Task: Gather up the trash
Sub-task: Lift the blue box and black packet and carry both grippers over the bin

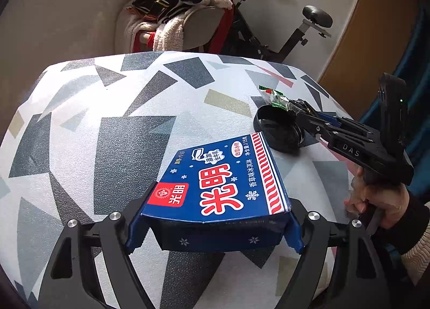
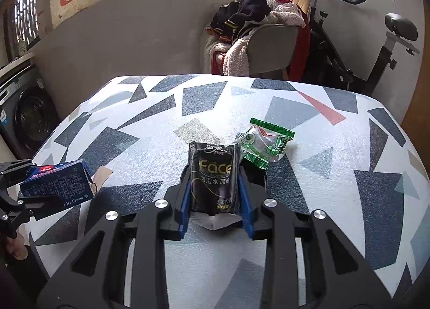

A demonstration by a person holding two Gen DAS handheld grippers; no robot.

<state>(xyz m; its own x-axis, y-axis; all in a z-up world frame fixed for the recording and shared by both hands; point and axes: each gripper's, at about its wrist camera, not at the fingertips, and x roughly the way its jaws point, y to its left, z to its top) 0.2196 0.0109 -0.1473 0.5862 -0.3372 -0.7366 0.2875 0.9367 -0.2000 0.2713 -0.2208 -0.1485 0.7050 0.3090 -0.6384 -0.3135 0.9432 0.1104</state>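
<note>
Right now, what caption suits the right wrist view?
Right tool grips black tissue packet above patterned table.

Tabletop (image 2: 336,148) mostly free; green wrapper (image 2: 266,142) mid-table.

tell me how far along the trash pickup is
Nothing looks binned yet; no bin shows in either view. In hand: the left claw grips the blue cardboard ice cream box, and the right claw is shut on the black tissue packet, held above the round black tray. Left: the green-and-clear plastic wrapper lies on the geometric-patterned tablecloth.
</note>
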